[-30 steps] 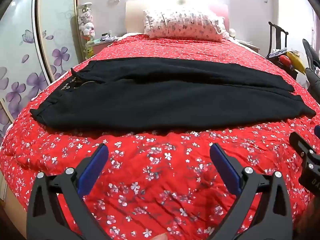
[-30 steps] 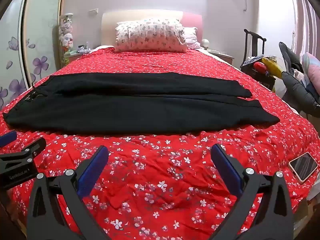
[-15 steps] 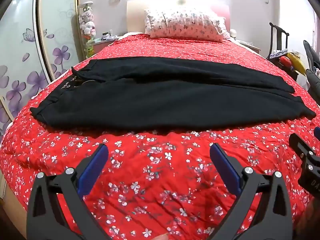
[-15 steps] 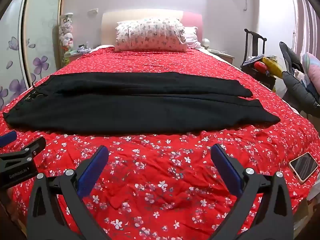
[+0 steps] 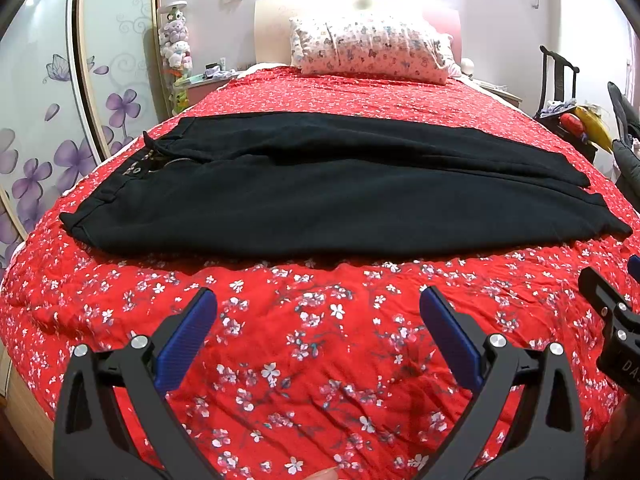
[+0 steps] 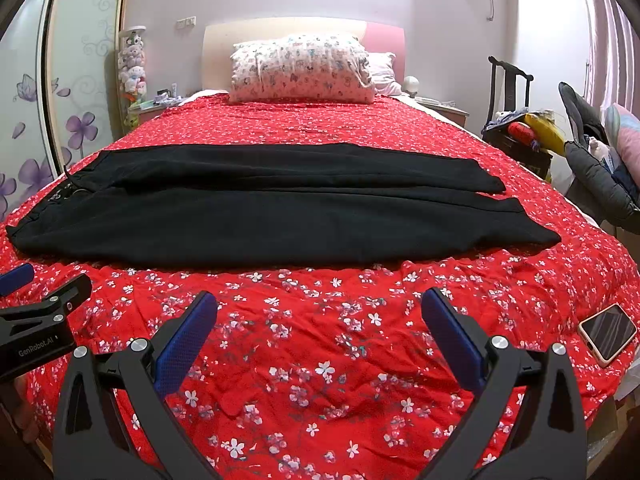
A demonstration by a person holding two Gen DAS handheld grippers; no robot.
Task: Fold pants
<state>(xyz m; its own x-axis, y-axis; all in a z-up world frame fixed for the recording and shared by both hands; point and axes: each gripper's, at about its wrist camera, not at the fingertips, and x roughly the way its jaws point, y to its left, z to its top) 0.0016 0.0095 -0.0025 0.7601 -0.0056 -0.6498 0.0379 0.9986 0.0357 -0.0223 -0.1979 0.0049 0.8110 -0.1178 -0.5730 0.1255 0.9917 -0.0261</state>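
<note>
Left wrist view: I am holding the left hand-held gripper (image 5: 318, 306) above the near part of the bed (image 5: 320, 360), which is carrying a red bedspread printed with small white flowers. Its two blue-padded fingers (image 5: 186, 338) are standing spread wide, and nothing is sitting between them. The black fabric pants (image 5: 320, 196) are lying flat across the bed, beyond the fingertips and apart from them. The waistband is pointing to the left edge of the bed, and the two leg ends are pointing to the right. The far leg is lying just beside the near leg, with a narrow seam line showing between them. A floral-print pillow (image 5: 370, 48) is resting at the headboard, well behind the pants. The black body of the right hand-held gripper (image 5: 612, 320) is showing at the right edge of this view.

Right wrist view: I am holding the right hand-held gripper (image 6: 319, 306) above the same bedspread, short of the near leg. Its blue-padded fingers (image 6: 450, 338) are likewise spread wide and are gripping nothing. The pants (image 6: 280, 216) are stretching across the full width of the bed ahead. A smartphone in a pale case (image 6: 608, 334) is lying on the bedspread at the right edge, well apart from the pants. Part of the left hand-held gripper (image 6: 40, 320) is showing at the left edge.
</note>
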